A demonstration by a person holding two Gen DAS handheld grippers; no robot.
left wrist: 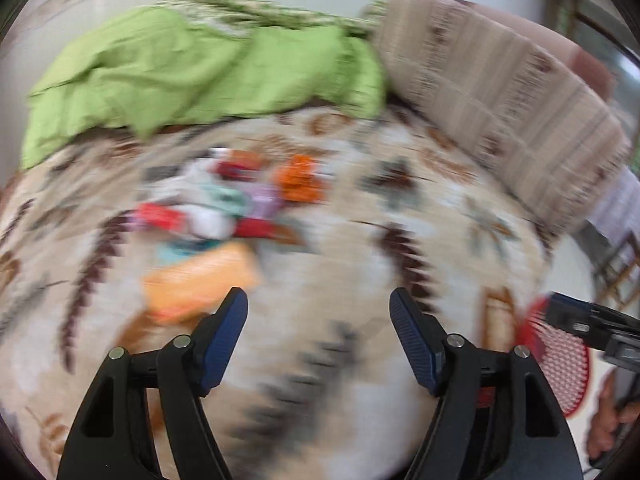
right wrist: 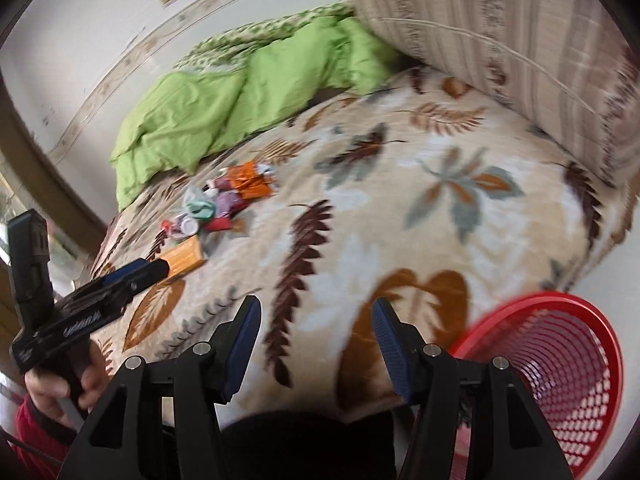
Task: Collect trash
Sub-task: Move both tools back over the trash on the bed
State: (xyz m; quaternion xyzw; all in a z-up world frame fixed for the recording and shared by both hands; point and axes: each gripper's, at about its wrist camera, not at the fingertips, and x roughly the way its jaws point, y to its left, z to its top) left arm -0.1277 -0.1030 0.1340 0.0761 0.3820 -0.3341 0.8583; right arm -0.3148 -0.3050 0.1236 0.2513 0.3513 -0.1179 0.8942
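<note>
A pile of trash (right wrist: pixel 224 204) lies on a leaf-patterned blanket (right wrist: pixel 400 208) on a bed: an orange flat packet (right wrist: pixel 184 258), orange wrappers (right wrist: pixel 250 182), and red, pink and teal scraps. The left wrist view is blurred; the pile (left wrist: pixel 236 200) and orange packet (left wrist: pixel 200 280) lie ahead and left of my left gripper (left wrist: pixel 319 304), which is open and empty. My right gripper (right wrist: pixel 316 314) is open and empty above the blanket near the bed's edge. A red mesh basket (right wrist: pixel 560 368) stands beside the bed at lower right. The left gripper (right wrist: pixel 132 274) also shows at the left of the right wrist view, near the packet.
A green crumpled sheet (right wrist: pixel 224 100) lies at the far side against the wall. A striped, patterned cushion (right wrist: pixel 500 32) stands at the far right of the bed. The basket (left wrist: pixel 560 360) sits at the right edge of the left wrist view, with a hand (left wrist: pixel 608 420) holding the other gripper.
</note>
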